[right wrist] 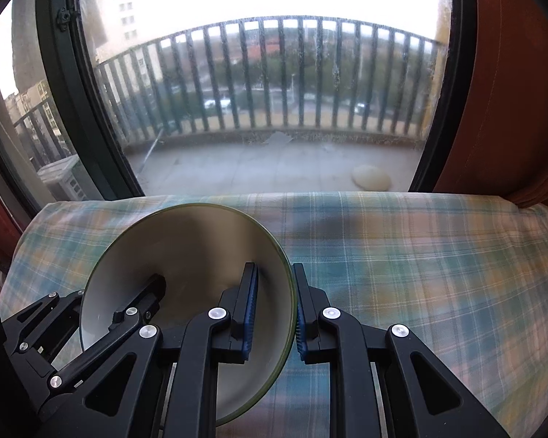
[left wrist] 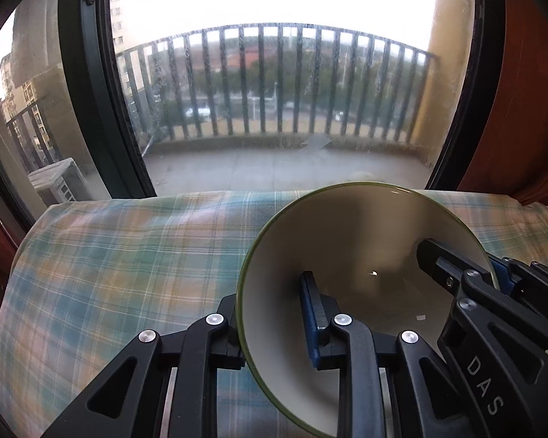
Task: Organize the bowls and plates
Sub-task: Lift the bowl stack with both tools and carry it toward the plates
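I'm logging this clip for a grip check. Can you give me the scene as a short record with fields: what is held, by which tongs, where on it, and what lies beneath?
held item: one bowl, pale inside, green rim
left tongs: shut on the bowl's left rim, one finger inside, one outside
right tongs: shut on the bowl's right rim, one finger inside, one outside
bowl contents: none visible
beneath: checked cloth
background: window onto a balcony with a railing
other dishes: none in view

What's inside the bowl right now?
Nothing loose: bare pale interior of the bowl, plus one finger of the left gripper and one of the right gripper, each clamped on opposite rims. Its lower part is hidden behind the gripper bodies.
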Demonstrator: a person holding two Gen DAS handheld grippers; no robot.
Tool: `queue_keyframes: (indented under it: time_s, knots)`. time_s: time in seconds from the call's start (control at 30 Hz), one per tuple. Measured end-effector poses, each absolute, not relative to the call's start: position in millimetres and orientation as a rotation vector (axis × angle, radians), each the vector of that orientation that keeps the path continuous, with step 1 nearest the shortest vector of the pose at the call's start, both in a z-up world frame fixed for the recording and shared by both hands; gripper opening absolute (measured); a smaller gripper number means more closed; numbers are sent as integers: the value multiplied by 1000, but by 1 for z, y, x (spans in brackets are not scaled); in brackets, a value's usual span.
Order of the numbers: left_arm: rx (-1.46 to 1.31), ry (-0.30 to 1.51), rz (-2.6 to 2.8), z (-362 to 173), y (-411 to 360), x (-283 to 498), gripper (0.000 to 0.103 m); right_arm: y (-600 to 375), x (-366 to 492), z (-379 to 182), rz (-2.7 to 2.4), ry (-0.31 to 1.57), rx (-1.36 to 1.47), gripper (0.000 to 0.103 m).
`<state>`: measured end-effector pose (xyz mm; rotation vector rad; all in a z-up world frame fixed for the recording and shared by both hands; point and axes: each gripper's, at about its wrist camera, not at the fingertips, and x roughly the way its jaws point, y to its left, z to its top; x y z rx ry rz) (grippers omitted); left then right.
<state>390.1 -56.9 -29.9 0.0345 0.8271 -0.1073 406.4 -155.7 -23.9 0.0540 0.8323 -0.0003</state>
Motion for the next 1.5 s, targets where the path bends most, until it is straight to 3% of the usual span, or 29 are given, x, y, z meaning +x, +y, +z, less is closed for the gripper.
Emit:
queue_keyframes:
  time_s: [0.8, 1.5]
  knots:
    - [27, 704, -96, 37, -26, 283, 22, -132, 291, 53, 30, 721, 40, 21]
    - [21, 687, -110, 39, -21, 169, 22, -129, 162, 58, 40, 692, 41, 21]
